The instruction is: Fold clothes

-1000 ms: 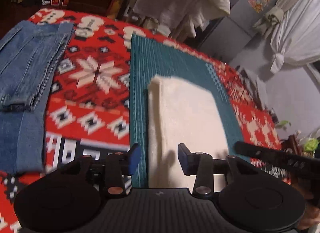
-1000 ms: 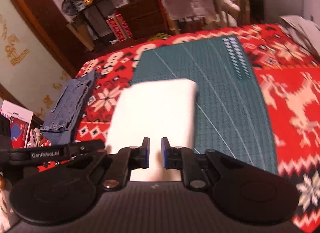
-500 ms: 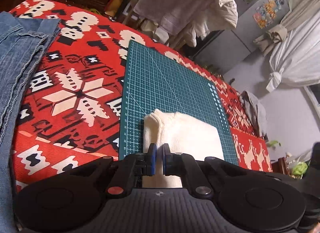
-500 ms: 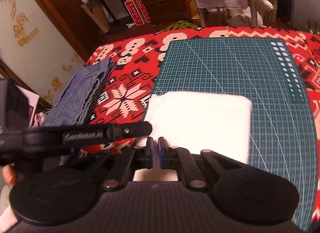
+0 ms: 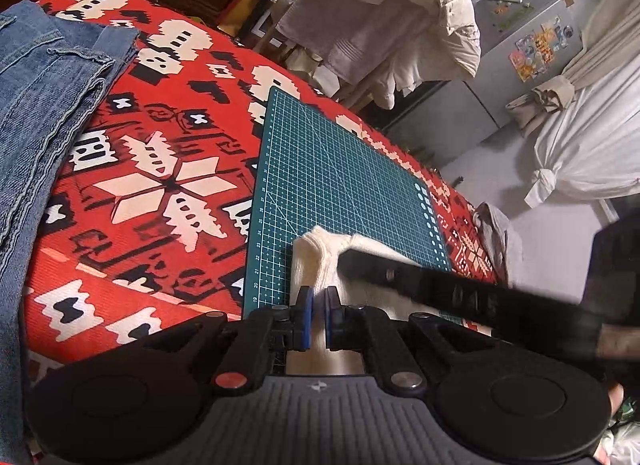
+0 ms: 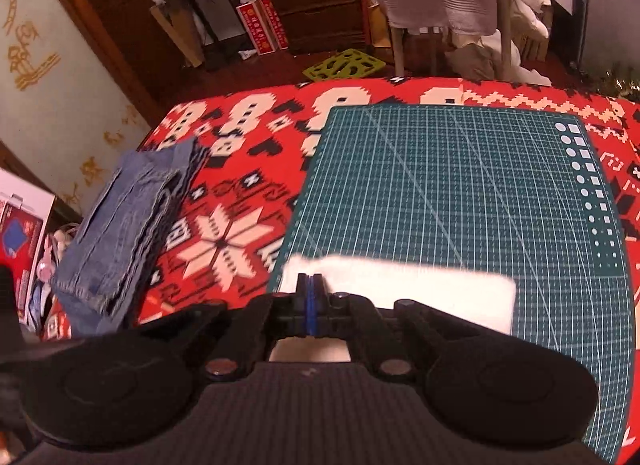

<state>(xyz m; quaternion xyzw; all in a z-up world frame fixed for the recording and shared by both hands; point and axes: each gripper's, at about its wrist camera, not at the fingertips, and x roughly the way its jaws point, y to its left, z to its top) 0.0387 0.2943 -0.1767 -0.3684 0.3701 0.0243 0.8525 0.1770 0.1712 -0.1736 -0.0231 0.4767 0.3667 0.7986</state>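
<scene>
Both grippers at the folded cloth's near edge
Left gripper (image 5: 316, 317) and right gripper (image 6: 309, 307) each pinch the cloth (image 6: 420, 289) on the mat (image 6: 460, 185) — likely to lift it evenly.

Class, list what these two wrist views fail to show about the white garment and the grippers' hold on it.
- White garment: near edge hidden by the left hand-held gripper; right side crossed by a blurred black bar.
- Right wrist view: garment overexposed; right hand-held gripper hides any pinch.
</scene>
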